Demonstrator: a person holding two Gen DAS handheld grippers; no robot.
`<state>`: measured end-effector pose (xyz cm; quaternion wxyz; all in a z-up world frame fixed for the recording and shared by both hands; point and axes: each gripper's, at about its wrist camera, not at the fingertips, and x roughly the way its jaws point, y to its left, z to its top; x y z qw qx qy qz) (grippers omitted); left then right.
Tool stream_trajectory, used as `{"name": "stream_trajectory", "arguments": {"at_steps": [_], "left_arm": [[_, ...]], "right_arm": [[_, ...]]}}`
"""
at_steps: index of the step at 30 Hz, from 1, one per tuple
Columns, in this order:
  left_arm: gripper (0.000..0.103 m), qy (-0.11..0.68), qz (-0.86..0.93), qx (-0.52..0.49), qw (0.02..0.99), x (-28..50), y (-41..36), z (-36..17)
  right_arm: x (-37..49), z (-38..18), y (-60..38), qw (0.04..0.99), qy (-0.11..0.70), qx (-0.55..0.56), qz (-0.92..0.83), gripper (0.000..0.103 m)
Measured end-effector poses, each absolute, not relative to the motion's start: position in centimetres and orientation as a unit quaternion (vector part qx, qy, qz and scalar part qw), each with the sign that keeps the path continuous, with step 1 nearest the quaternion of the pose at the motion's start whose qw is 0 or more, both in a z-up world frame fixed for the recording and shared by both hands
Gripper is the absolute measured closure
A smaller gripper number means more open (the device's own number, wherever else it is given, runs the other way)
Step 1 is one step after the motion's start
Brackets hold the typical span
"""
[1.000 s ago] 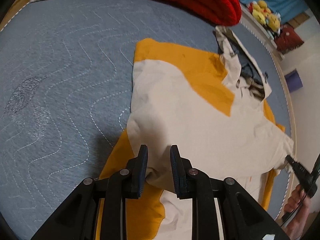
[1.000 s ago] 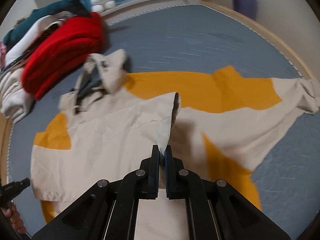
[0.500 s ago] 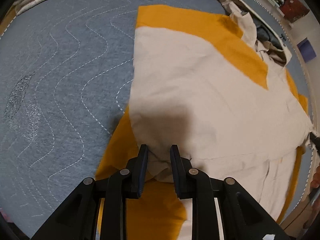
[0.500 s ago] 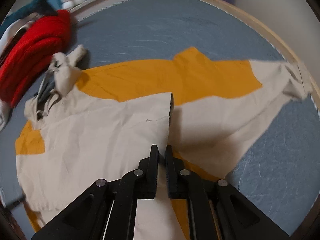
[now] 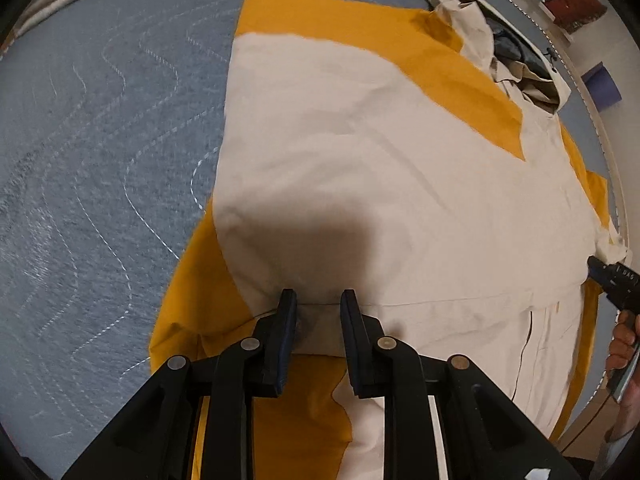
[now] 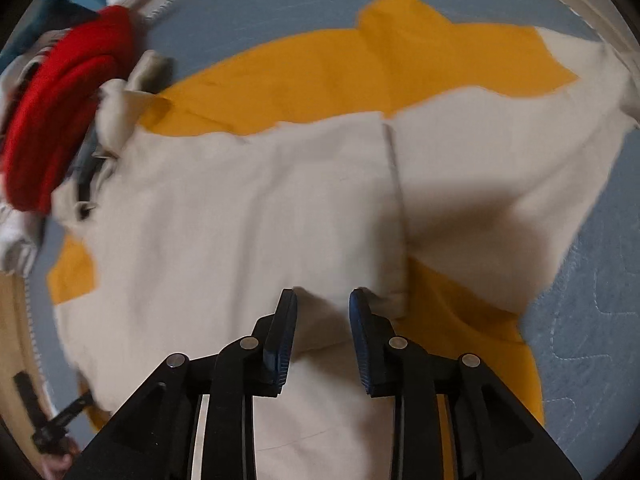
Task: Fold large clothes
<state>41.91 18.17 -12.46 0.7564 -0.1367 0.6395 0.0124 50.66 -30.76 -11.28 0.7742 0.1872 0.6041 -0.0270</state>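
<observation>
One cream-and-yellow jacket (image 5: 360,152) spread flat on the blue quilted bed (image 5: 100,140). One red folded thing (image 6: 60,100) beside its hood. No words clear enough to read. Two grippers: left gripper (image 5: 318,300) narrow, pinching a bunched cream fold; right gripper (image 6: 323,300) opening, jaws apart over the cream cloth, no pinch.
</observation>
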Motion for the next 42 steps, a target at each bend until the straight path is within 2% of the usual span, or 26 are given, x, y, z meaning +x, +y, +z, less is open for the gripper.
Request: {"name": "stream_trajectory", "arguments": {"at_steps": [3, 12, 21, 27, 29, 30, 33, 37, 42], "left_arm": [[0.083, 0.629, 0.003, -0.123, 0.767, 42.0, 17.3, -11.4], [0.083, 0.58, -0.022, -0.081, 0.81, 41.1, 14.5, -6.5], [0.083, 0.548, -0.041, -0.073, 0.832, 39.4, 11.9, -3.4], [0.083, 0.551, -0.046, -0.064, 0.831, 39.3, 10.2, -3.8], [0.083, 0.552, -0.047, -0.059, 0.83, 39.4, 9.8, -4.0], [0.083, 0.553, -0.047, -0.058, 0.83, 39.4, 9.7, -4.1], [0.083, 0.554, -0.049, -0.054, 0.829, 39.8, 9.2, -4.4], [0.083, 0.558, -0.05, -0.043, 0.827, 40.4, 8.4, -5.0], [0.083, 0.562, -0.054, -0.032, 0.825, 40.9, 7.9, -5.8]], "right_arm": [[50.6, -10.0, -30.9, 0.783, 0.595, 0.177, -0.03, 0.074], [48.4, -2.7, -34.6, 0.854, 0.5, 0.13, -0.057, 0.074], [43.7, 2.0, -43.4, 0.89, 0.431, 0.12, -0.09, 0.074], [40.9, 1.8, -51.4, 0.893, 0.408, 0.127, -0.143, 0.076], [40.4, 1.4, -54.0, 0.892, 0.401, 0.138, -0.155, 0.085], [40.1, 1.3, -55.3, 0.893, 0.396, 0.143, -0.16, 0.085], [39.8, 0.6, -59.5, 0.889, 0.382, 0.168, -0.189, 0.085], [40.1, -1.6, -65.8, 0.869, 0.368, 0.254, -0.214, 0.083], [42.1, -6.4, -71.0, 0.837, 0.396, 0.319, -0.2, 0.076]]}}
